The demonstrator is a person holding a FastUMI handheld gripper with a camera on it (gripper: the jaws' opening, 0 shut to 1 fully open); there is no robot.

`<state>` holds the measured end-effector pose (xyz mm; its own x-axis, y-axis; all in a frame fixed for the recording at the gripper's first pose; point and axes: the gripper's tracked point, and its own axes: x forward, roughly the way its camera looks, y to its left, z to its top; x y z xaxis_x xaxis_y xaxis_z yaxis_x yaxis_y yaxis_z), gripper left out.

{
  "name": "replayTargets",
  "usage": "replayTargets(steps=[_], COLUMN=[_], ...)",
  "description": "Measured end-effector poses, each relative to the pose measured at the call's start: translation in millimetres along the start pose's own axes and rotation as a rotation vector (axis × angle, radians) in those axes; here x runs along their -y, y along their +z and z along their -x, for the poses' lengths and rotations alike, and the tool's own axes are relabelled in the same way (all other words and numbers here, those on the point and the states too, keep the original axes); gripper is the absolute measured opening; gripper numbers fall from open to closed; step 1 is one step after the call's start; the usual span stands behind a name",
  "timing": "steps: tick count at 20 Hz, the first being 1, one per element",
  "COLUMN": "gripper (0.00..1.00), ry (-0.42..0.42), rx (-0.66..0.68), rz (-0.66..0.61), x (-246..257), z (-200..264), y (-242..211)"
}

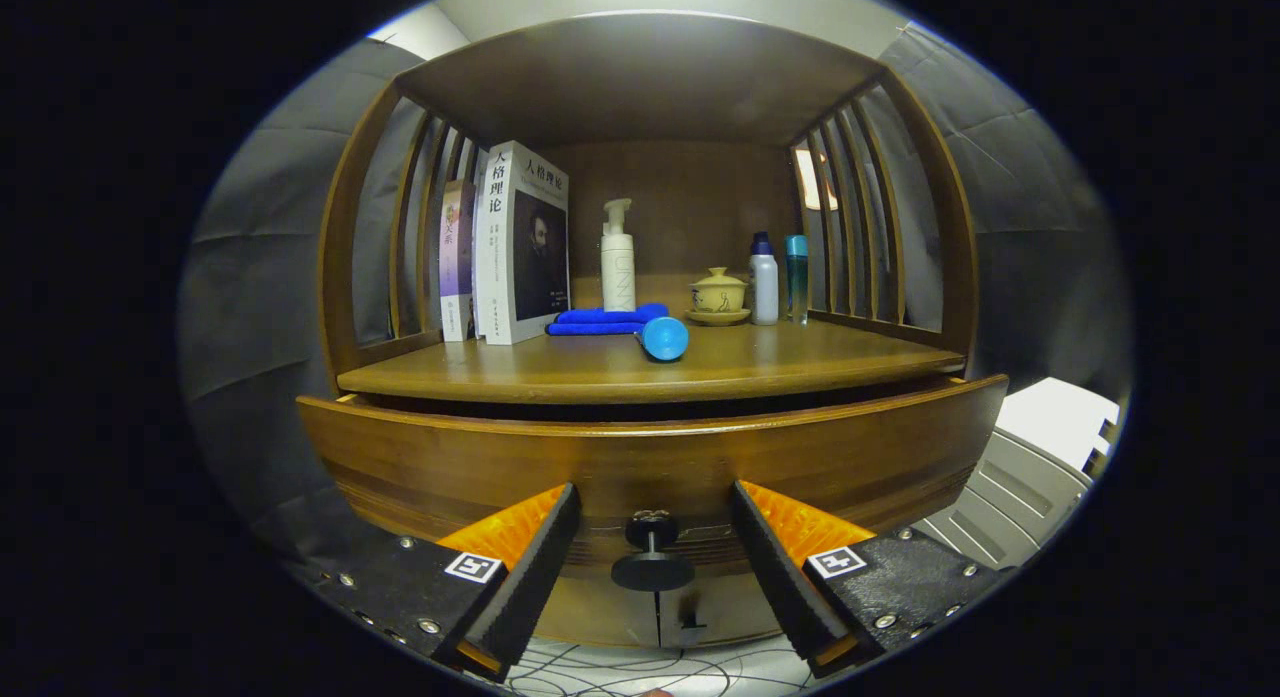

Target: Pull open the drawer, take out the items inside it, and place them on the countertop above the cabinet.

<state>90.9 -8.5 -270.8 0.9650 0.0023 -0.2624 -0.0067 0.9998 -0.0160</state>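
Holding the gripper (653, 557) level with the drawer front (650, 462), you have its 2 fingers spread wide, and the dark round knob (652, 569) sits between them with a clear gap on each side, so neither finger touches it. The drawer is pulled out a little: a dark slot shows between its top edge and the countertop (640, 369) just above it. What lies inside is hidden from this angle, so you cannot tell its contents.

On the countertop, far beyond the fingers, 2 books (522, 242) stand upright at the left, against the slatted side of the cabinet. Right of them a folded blue cloth (605, 321) lies flat, and a blue cylinder (664, 337), possibly a capped tube, lies on its side touching the cloth's near right corner. A white pump bottle (618, 257) stands behind the cloth. Further right sits a pale lidded teacup (718, 295) on a saucer, then a white bottle (764, 279) with a dark cap and, just beside it, a slim teal bottle (796, 277) near the right slats.

Below the drawer, 2 cabinet doors meet at a centre seam. White furniture (1040, 457) stands at the near right.
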Motion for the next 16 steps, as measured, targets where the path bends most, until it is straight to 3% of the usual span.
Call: replayTargets(steps=[11, 16], gripper=[0.96, 0.94], ry=[0.001, 0.042], rx=[0.034, 0.076], rz=[0.021, 0.099], x=[2, 14], z=[-30, -5], y=[4, 38])
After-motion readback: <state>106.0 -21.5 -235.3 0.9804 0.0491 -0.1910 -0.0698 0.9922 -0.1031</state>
